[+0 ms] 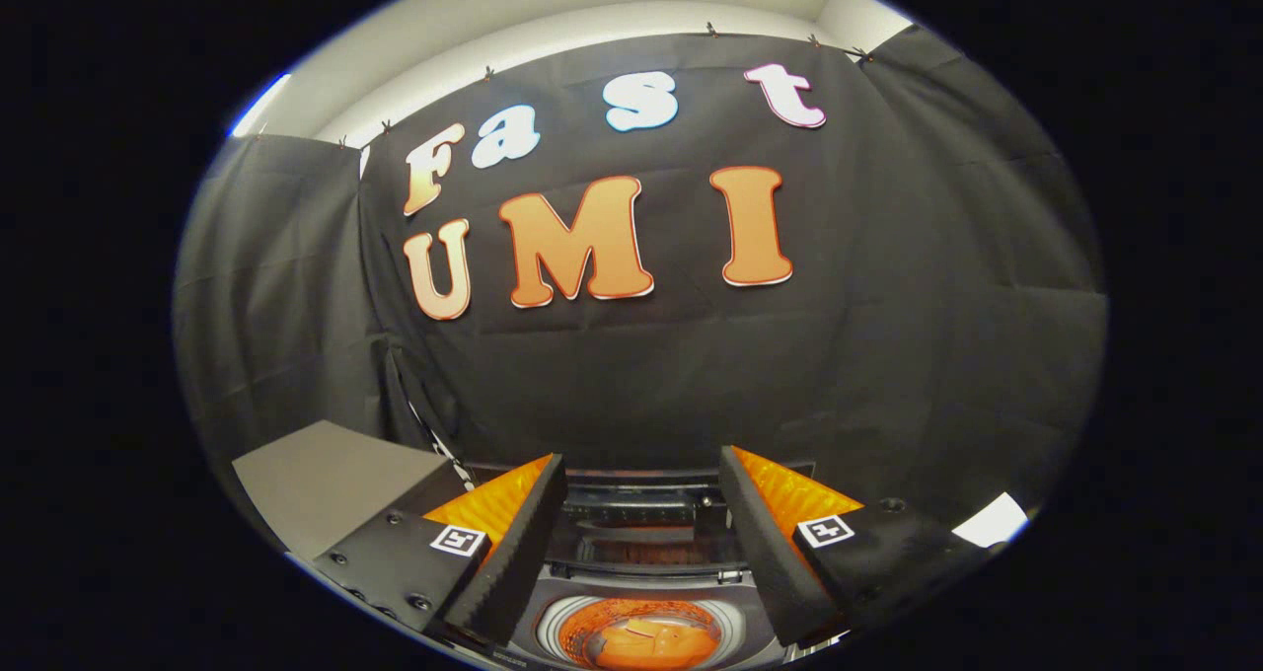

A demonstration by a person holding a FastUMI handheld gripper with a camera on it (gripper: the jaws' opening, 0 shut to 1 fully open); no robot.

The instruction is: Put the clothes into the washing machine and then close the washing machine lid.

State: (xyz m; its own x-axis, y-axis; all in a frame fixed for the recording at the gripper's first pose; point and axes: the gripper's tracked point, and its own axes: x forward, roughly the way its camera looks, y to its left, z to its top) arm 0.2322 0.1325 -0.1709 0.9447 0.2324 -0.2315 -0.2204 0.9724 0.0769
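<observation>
My gripper (641, 469) is open, its two orange-and-black fingers (513, 533) spread wide with nothing between them. It hangs above the washing machine (641, 513), which lies below and between the fingers. The round drum opening (636, 632) shows under the fingers, and an orange garment (651, 643) lies inside the drum. The machine's dark lid (641, 479) appears to stand raised at the back of the opening, just ahead of the fingertips.
A grey flat surface (331, 479) sits to the left of the left finger. The booth's black cloth wall (641, 375) rises close behind the machine. A small white patch (992, 521) shows beyond the right finger.
</observation>
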